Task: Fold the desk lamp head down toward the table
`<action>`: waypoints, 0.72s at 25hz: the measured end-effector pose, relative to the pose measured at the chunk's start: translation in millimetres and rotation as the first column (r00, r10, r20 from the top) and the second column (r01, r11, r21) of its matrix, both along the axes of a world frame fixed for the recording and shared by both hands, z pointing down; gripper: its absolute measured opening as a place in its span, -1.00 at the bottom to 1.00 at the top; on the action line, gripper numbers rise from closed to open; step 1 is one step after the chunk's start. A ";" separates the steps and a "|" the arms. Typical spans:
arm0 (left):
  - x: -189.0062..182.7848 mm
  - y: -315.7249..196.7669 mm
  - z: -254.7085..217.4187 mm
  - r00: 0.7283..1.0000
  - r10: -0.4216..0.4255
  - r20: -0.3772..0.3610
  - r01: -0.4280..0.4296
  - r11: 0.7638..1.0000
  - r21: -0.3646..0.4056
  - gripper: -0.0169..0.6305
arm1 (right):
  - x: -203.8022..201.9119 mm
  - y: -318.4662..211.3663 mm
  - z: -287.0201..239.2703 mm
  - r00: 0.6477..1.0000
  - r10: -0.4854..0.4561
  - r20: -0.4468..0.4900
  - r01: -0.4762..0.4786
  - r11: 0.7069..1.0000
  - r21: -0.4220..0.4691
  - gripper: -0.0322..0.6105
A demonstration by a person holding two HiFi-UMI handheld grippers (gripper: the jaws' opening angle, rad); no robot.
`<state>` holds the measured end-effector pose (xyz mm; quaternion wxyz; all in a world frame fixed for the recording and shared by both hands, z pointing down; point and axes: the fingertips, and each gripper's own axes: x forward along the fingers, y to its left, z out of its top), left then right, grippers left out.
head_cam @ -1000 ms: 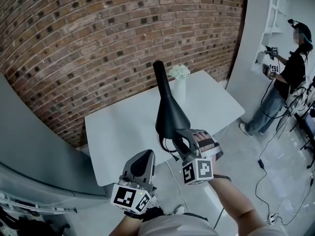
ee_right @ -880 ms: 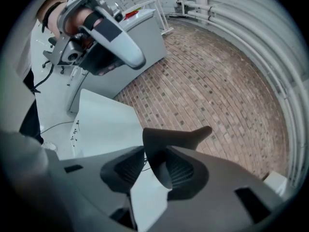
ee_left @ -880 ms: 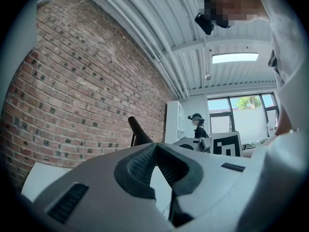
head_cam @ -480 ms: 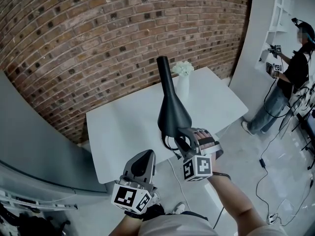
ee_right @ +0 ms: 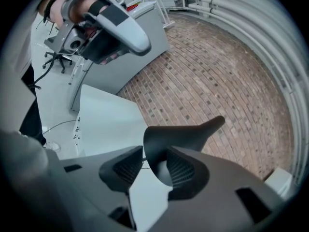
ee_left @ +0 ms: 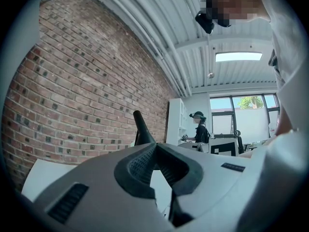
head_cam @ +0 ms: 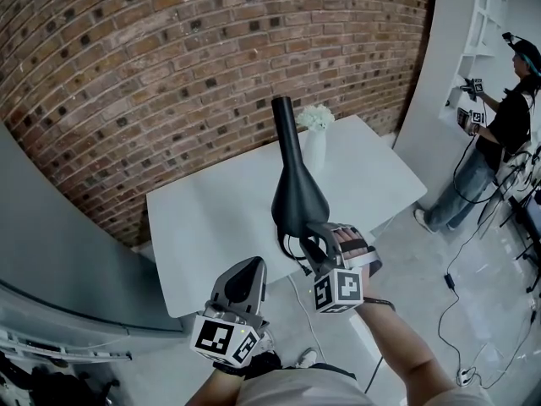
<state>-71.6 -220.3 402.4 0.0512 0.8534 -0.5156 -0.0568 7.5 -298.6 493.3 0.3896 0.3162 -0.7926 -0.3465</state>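
Overhead, stood at the near edge of the white table (head_cam: 211,227) with the right tool (head_cam: 311,242) held up at the flared mouth of the black lamp head (head_cam: 297,194). Found that head above the table's front half, well clear of the top, not yet folded down. Read its long axis as running from the wide mouth by the tool up and away along the narrow neck (head_cam: 286,129) toward the brick wall (head_cam: 169,57), neck end highest. Held the left tool (head_cam: 252,267) lower and to the left, apart from the lamp, likely just out of the way. Left the vase of white flowers (head_cam: 311,149), farther back on the table and beside the neck in this view, untouched. Noted another person (head_cam: 499,134) at the shelves, far right.

Through the left gripper view, showed jaws together at the tips with nothing between them. Caught only the neck poking up beyond, slanted left toward the wall.

Through the right gripper view, had the jaws opening, the rim of the lamp mouth standing between the pads and no pad seen to press on it. Looked, by that placing, to have chosen the rim as the spot farthest from the hinge, probably for the easiest push downward. Saw the neck stretch away right toward the bricks, the table below.
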 end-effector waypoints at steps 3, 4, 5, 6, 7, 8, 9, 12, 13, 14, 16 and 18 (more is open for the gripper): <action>2.1 -3.6 0.7 1.000 0.007 -0.002 -0.007 1.000 0.000 -0.92 | 0.4 -2.2 3.9 1.000 0.002 0.004 -0.002 1.000 -0.005 -0.41; 3.2 -4.5 0.7 1.000 0.010 -0.003 -0.010 1.000 0.000 -0.92 | 0.4 -3.5 5.4 1.000 0.005 0.003 -0.005 1.000 -0.009 -0.42; 4.2 -5.4 0.7 1.000 0.013 -0.003 -0.013 1.000 0.000 -0.92 | 0.1 -4.7 6.6 1.000 0.007 0.002 -0.007 1.000 -0.012 -0.42; 4.9 -6.4 0.7 1.000 0.015 -0.003 -0.015 1.000 0.000 -0.92 | -0.1 -5.6 7.5 1.000 0.008 0.001 -0.008 1.000 -0.015 -0.42; 5.3 -7.4 0.8 1.000 0.017 -0.003 -0.017 1.000 -0.001 -0.92 | -0.3 -6.3 8.4 1.000 0.010 0.001 -0.010 1.000 -0.018 -0.41; 5.5 -8.5 1.1 1.000 0.019 -0.003 -0.019 1.000 -0.002 -0.92 | -0.4 -7.0 9.5 1.000 0.010 0.003 -0.010 1.000 -0.023 -0.41; 5.5 -9.7 1.6 1.000 0.020 -0.004 -0.020 1.000 -0.003 -0.92 | -0.5 -7.9 11.0 1.000 0.010 0.005 -0.010 1.000 -0.027 -0.42; 6.3 -12.2 4.7 1.000 0.025 -0.007 -0.025 1.000 -0.009 -0.92 | -1.1 -11.0 16.1 1.000 0.014 0.004 -0.014 0.999 -0.035 -0.42; 6.8 -13.0 5.7 1.000 0.027 -0.006 -0.027 1.000 -0.011 -0.92 | -1.2 -12.2 17.3 1.000 0.017 0.005 -0.017 0.999 -0.037 -0.41; 7.1 -14.0 6.6 1.000 0.027 -0.005 -0.027 1.000 -0.012 -0.92 | -1.3 -13.6 18.4 1.000 0.020 0.008 -0.020 0.999 -0.039 -0.41; 7.0 -16.5 8.2 1.000 0.025 -0.004 -0.025 1.000 -0.016 -0.92 | -1.9 -17.0 20.3 0.999 0.029 0.015 -0.028 0.999 -0.045 -0.41; 7.2 -18.3 9.3 1.000 0.024 -0.004 -0.024 1.000 -0.019 -0.92 | -2.0 -18.5 21.4 0.999 0.037 0.018 -0.036 0.998 -0.049 -0.41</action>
